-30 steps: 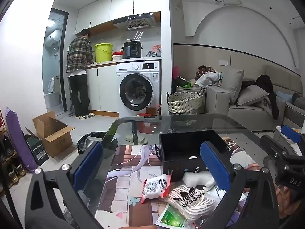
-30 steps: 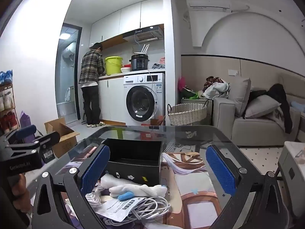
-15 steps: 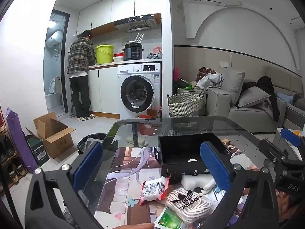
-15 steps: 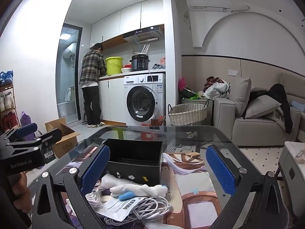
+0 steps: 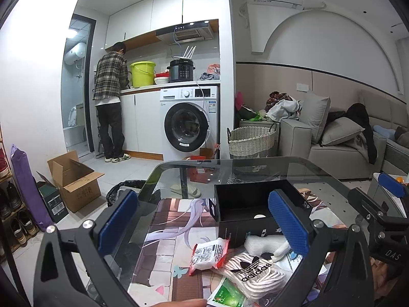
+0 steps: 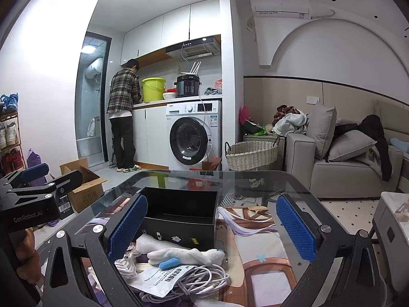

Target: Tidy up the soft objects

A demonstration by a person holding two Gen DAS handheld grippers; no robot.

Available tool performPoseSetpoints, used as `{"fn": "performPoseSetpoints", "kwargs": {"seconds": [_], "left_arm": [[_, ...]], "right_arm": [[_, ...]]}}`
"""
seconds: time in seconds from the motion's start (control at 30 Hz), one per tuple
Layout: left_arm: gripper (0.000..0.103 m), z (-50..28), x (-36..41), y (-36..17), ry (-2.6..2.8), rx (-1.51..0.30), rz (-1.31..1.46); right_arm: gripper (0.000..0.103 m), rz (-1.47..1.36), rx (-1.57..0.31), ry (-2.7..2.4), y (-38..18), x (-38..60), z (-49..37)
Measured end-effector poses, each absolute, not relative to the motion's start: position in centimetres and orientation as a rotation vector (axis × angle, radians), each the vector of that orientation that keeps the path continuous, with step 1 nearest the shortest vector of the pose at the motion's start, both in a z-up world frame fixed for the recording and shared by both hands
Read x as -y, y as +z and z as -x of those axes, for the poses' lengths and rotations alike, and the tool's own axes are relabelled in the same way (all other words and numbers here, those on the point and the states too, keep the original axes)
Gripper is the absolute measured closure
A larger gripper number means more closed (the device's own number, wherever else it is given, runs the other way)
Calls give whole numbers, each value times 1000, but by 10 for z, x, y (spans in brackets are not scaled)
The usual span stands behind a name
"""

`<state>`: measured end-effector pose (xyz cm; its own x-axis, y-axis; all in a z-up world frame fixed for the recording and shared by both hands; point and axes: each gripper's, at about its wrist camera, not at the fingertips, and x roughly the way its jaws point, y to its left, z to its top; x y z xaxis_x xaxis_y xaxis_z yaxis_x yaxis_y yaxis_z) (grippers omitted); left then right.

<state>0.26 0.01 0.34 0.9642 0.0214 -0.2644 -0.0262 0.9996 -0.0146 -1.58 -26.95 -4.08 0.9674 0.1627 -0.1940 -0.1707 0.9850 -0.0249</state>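
Room: a small flat, with a washing machine (image 5: pixel 190 125) under a kitchen counter, a wicker basket (image 5: pixel 251 142) beside a grey sofa (image 5: pixel 340 151), and a person in a checked shirt (image 5: pixel 111 102) standing at the counter with their back turned.
Surface: a glass table (image 5: pixel 255 165) with a printed mat under the glass; its clutter sits at the near end.
Box: an open black box (image 6: pixel 180 211) stands upright behind the pile, seemingly empty apart from a small white disc on its floor in the left wrist view.
Soft things: a white plush toy (image 6: pixel 188 255) with a blue tip lies just in front of the box, touching a roll of white foam (image 6: pixel 150 243); a folded striped adidas cloth (image 5: pixel 255 272) lies just beside a small red-edged packet (image 5: pixel 209 253) and a green sachet (image 5: pixel 226 298).
Other clutter: a coiled white cable (image 6: pixel 199 280) on a printed leaflet (image 6: pixel 163 277), nearest the right camera.
Left gripper (image 5: pixel 202 223): spread wide, holding nothing, above the packet and cloth.
Right gripper (image 6: pixel 211 226): likewise wide apart and empty, hovering over the plush toy and cable.
Step in hand: probably choosing a first soft piece for the box.
Doing it well: come down on the plush toy's middle, clear of the cable loops, close gently enough to hold the stuffing, then lift straight up before carrying it over the box wall.
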Motion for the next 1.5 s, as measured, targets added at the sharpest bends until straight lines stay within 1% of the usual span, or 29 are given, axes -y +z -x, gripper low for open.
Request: {"fn": "performPoseSetpoints", "kwargs": {"seconds": [1.5], "left_arm": [[0,-3,0,8,14,-288,44]], "right_arm": [[0,61,-167,166,-30,273,23]]}}
